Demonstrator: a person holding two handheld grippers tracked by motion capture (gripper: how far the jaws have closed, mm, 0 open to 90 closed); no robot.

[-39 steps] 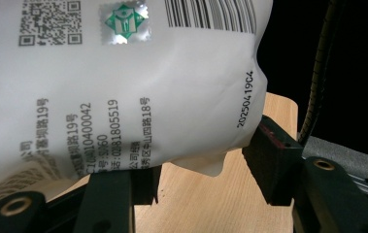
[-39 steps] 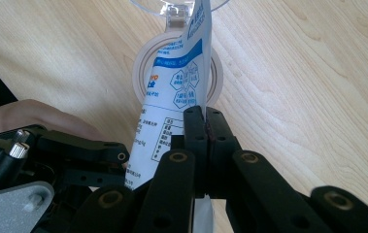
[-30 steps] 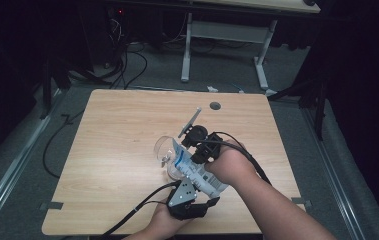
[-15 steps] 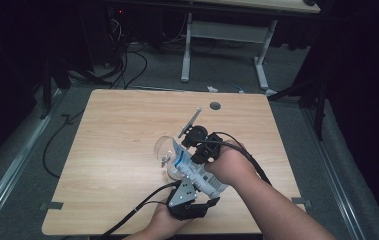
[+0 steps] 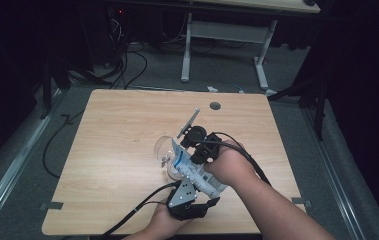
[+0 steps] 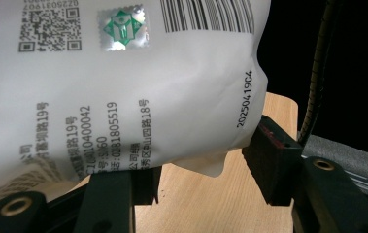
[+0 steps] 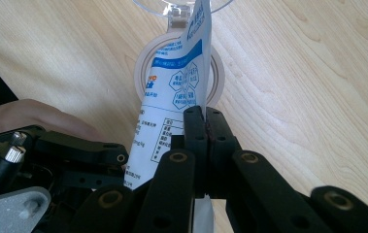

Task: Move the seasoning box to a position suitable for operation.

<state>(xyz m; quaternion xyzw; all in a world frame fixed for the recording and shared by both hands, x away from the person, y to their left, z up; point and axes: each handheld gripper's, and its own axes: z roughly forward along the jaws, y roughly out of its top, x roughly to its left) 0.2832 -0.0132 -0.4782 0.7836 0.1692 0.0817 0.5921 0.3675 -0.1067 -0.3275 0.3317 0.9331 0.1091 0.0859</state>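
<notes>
A white bag (image 5: pixel 189 167) with blue print hangs tilted over a clear glass jar (image 5: pixel 163 150) near the table's front middle. My left gripper (image 5: pixel 197 177) comes up from the front edge, and its jaws are shut on the bag's bulging lower body (image 6: pixel 123 97); one pad (image 6: pixel 269 165) presses the bag's side. My right gripper (image 5: pixel 197 145) is shut on the bag's thin upper edge (image 7: pixel 181 87), jaws pressed together (image 7: pixel 205 121). Below the bag's tip lies the jar's round mouth (image 7: pixel 145 63), with its clear lid (image 7: pixel 172 7) beyond.
The wooden table (image 5: pixel 117 130) has a round cable hole (image 5: pixel 215 106) near its far edge. Both forearms enter from the front edge. Cables (image 5: pixel 127 65) lie on the floor to the left, and a second desk's legs (image 5: pixel 187 50) stand behind.
</notes>
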